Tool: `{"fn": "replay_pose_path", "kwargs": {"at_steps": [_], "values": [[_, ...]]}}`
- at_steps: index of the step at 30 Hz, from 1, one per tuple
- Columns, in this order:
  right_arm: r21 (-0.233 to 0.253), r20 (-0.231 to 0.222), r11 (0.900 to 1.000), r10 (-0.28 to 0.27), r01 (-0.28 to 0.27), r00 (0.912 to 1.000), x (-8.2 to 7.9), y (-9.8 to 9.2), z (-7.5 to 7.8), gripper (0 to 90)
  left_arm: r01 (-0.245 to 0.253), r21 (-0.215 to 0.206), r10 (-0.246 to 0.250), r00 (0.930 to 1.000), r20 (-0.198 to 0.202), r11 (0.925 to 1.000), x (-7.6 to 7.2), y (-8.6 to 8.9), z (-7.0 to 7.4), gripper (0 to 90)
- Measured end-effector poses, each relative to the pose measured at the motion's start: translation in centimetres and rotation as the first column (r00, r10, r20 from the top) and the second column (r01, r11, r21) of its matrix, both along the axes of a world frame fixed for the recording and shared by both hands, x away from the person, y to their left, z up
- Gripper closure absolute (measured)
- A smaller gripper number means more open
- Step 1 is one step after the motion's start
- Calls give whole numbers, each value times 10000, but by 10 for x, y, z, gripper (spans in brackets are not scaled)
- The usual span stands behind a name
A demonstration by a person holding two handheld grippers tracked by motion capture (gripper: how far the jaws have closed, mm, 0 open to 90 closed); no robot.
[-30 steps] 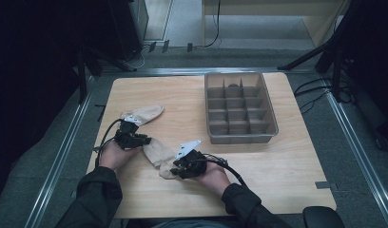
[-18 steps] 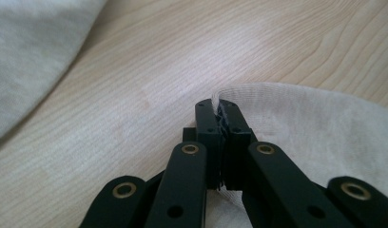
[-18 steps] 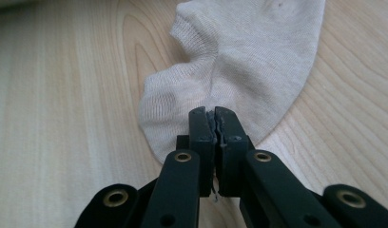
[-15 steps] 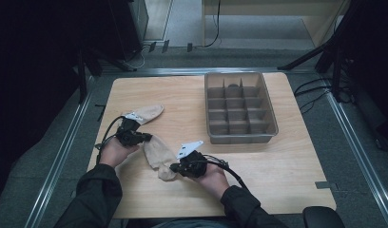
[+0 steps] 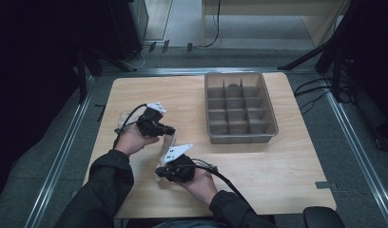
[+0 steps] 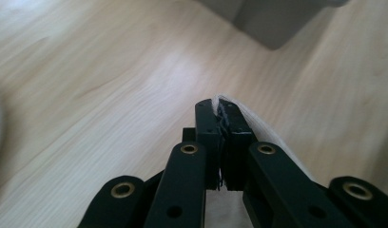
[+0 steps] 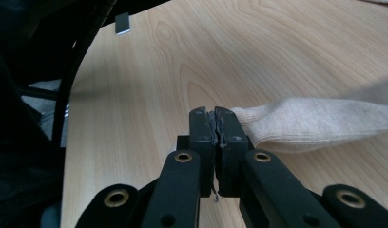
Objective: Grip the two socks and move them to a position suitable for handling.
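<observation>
Left gripper (image 5: 169, 129) rose since earlier frame, lifting beige sock (image 5: 166, 145) off table (image 5: 277, 175) at frame centre-left; right gripper (image 5: 160, 172) pinched its other end, both jaw pairs clamped on fabric. Thin grip risked slipping under tension. Divided tray (image 5: 239, 107) upper right; open wood lay lower right

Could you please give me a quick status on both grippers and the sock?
Left gripper and right gripper both shut on the beige sock. Sock stretched between them. Divided grey bin apart; nothing in the way.
</observation>
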State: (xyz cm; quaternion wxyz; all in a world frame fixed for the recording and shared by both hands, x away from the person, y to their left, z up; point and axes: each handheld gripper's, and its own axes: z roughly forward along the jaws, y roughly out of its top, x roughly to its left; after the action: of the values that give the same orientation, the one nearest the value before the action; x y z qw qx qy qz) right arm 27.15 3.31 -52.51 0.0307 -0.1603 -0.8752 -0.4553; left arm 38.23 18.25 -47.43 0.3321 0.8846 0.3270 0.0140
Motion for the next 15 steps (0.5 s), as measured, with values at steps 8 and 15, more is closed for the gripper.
{"fn": "replay_pose_path", "kwargs": {"at_steps": [8, 15], "values": [[43, -235, 9998, -170, 171, 9996, 2, -14, -3, 741, 347, -192, -356, 9984, -449, 9992, -3, -17, -14, 722], [124, 0, 9996, -243, 243, 9997, 7, -35, 9, 728, -295, -331, 294, 9996, -18, 9990, -13, -6, -1, 655]]}}
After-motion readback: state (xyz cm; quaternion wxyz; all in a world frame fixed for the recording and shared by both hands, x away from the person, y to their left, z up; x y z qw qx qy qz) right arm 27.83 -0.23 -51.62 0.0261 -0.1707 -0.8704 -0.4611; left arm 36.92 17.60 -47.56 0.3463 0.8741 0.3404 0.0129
